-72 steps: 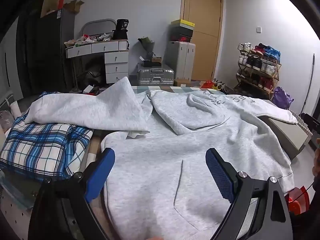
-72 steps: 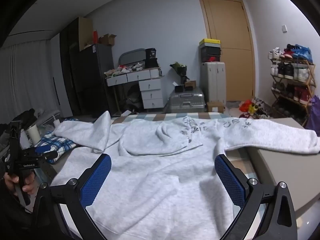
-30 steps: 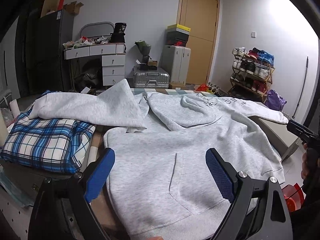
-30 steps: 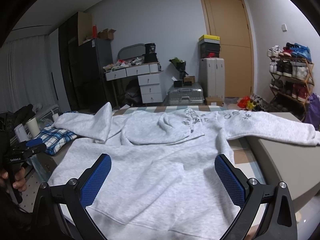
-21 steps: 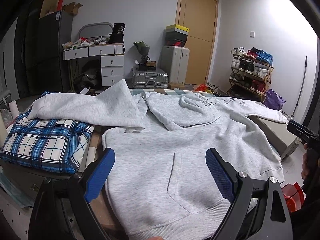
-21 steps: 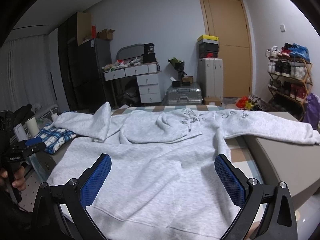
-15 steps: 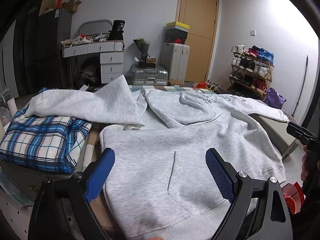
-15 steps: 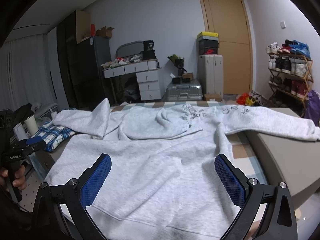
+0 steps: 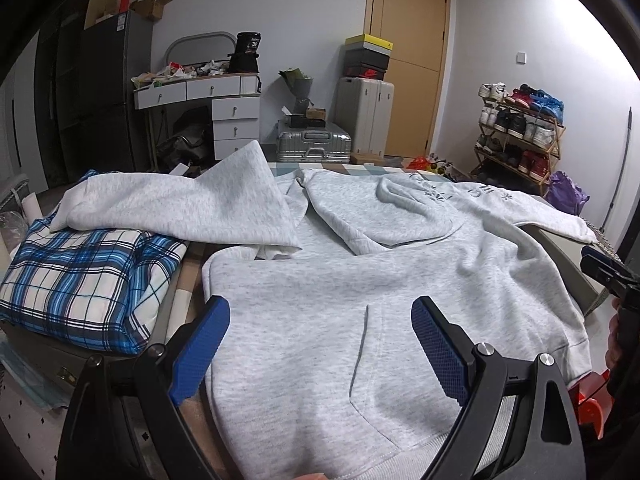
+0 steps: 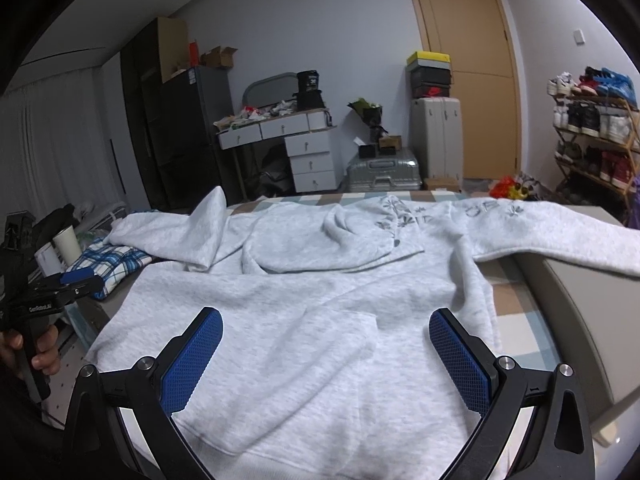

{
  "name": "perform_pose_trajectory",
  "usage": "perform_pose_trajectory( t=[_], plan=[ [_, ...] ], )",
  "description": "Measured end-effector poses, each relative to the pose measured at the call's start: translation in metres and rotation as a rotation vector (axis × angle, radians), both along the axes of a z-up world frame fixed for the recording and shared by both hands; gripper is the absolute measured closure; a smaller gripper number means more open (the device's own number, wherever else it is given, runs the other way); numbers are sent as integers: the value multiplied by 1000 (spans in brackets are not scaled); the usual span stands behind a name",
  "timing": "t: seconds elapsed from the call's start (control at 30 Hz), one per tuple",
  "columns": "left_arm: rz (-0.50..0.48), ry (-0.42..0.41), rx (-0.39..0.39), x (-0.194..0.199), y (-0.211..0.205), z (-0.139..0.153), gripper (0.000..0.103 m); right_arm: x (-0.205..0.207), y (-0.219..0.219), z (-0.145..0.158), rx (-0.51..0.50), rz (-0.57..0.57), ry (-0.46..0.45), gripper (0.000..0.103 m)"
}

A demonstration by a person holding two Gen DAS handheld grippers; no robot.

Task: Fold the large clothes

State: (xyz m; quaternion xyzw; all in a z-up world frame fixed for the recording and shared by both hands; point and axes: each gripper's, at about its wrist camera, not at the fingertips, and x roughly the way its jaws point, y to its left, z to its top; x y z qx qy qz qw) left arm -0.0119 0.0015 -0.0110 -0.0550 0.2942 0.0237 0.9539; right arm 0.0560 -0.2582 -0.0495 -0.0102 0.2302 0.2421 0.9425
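A large light grey hoodie [image 9: 360, 288] [image 10: 320, 304] lies spread front-up on the bed, its hem nearest me and its hood flopped over the chest. One sleeve is folded back over a blue plaid cloth [image 9: 80, 276] at the left; the other sleeve [image 10: 560, 236] stretches right over a beige box. My left gripper [image 9: 320, 320] hovers open above the hem near the kangaroo pocket, nothing between its blue pads. My right gripper [image 10: 326, 332] hangs open over the pocket area, holding nothing. In the right wrist view the left gripper [image 10: 60, 284] shows at the far left in a hand.
A beige box [image 10: 580, 288] stands at the bed's right edge. Beyond the bed are a white drawer desk [image 9: 224, 108], a silver suitcase [image 9: 312, 144], a wooden door [image 9: 404, 60] and a shoe rack [image 9: 520, 132]. A cup [image 10: 68, 240] stands left of the bed.
Both views have dipped slightly, so the hoodie's hem and pocket fill more of the picture. Both grippers remain open, and the hoodie lies as before.
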Motion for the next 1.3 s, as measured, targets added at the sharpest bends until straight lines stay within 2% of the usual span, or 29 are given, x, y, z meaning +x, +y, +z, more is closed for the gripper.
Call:
perform_pose_trajectory(
  t=[0.27, 0.57, 0.77, 1.3],
  plan=[
    [2, -2, 3, 6, -3, -4, 13, 6, -1, 2, 22, -1, -3, 0],
    [-26, -18, 3, 6, -8, -3, 13, -2, -2, 7, -8, -14, -23, 0],
    [-15, -8, 1, 13, -5, -6, 13, 9, -11, 2, 3, -46, 7, 0],
    [-13, 20, 15, 25, -7, -9, 13, 22, -14, 0, 14, -47, 14, 0]
  ],
)
